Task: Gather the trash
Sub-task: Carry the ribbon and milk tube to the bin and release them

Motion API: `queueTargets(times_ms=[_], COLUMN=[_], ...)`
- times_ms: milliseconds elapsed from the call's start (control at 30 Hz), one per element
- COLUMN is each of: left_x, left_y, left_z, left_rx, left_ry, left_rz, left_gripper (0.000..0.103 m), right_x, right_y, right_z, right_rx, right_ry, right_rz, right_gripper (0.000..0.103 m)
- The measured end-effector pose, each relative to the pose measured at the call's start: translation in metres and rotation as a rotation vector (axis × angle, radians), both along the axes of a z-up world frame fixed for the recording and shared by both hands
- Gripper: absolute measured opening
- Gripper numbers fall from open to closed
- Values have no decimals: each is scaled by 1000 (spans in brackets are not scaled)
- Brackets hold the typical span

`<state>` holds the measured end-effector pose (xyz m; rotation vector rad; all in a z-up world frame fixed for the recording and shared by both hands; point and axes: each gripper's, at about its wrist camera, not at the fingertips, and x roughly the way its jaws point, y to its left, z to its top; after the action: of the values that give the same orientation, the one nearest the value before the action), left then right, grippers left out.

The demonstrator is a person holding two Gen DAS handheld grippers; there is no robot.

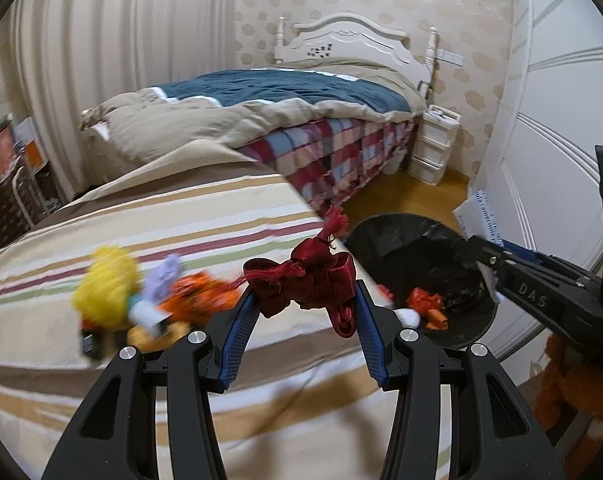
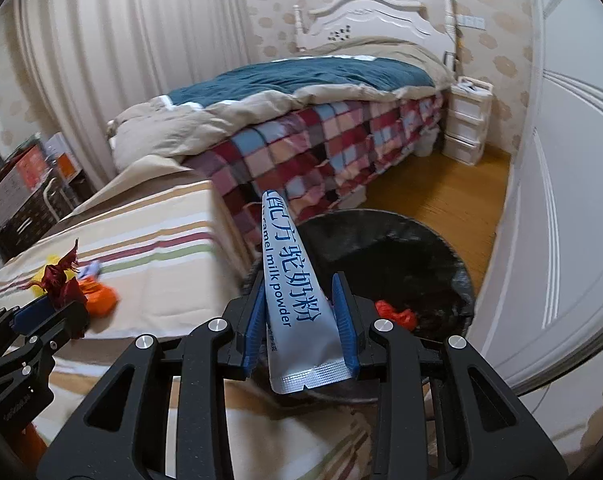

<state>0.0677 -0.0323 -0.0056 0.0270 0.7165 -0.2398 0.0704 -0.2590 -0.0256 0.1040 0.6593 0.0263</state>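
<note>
The left gripper (image 1: 305,300) sits at the bottom middle of its own view. Its two blue fingers (image 1: 237,336) squeeze a dark red ribbon (image 1: 313,276), and the frayed ends of the ribbon stick up above them. In the right wrist view the same gripper shows at the lower left, with the ribbon poking up.

The right gripper (image 2: 301,308) sits at the bottom middle of its view. Its fingers pinch a silver and white milk powder packet (image 2: 291,280) that has blue writing on it. The packet points up and away, and its sealed end hangs down near the camera. In the left wrist view this gripper comes in from the right edge, holding the packet over the bin.

Just past the grippers is a black trash bin (image 2: 421,248) with a black bag in it. It stands on the floor at the lower right of the middle. Some orange trash (image 2: 395,314) lies inside it.

To the left is a striped bedsheet (image 1: 181,216). On it, at the lower left, lie a blurry yellow thing (image 1: 105,284), a small pale purple scrap (image 1: 165,276) and an orange lump (image 1: 199,298).

Farther back is a bed (image 2: 321,80) with a blue and tan blanket and a checked cover. A white drawer unit (image 2: 467,120) stands beside it at the upper right, near a white door (image 2: 573,160).
</note>
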Motion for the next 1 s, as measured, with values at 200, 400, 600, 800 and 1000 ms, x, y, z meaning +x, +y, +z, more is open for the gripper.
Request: queueTargets(times_ms=[200, 400, 600, 800, 1000], left_x=[23, 46, 64, 81, 81], left_y=[-32, -60, -83, -99, -99], left_z=[-9, -20, -27, -33, -37], left_rx=[25, 52, 78, 96, 110], left_ry=[17, 45, 61, 76, 80], left_rz=[-34, -49, -64, -69, -52], left_gripper=[49, 49, 49, 50, 68], right_x=[19, 34, 50, 63, 65], right_y=[-26, -38, -47, -56, -61], right_z=[-13, -25, -35, -40, -43], right_rx=[5, -11, -25, -40, -54], right_ry=[28, 51, 70, 82, 72], right_rz=[-40, -64, -85, -104, -138], right_gripper=[31, 31, 31, 35, 53])
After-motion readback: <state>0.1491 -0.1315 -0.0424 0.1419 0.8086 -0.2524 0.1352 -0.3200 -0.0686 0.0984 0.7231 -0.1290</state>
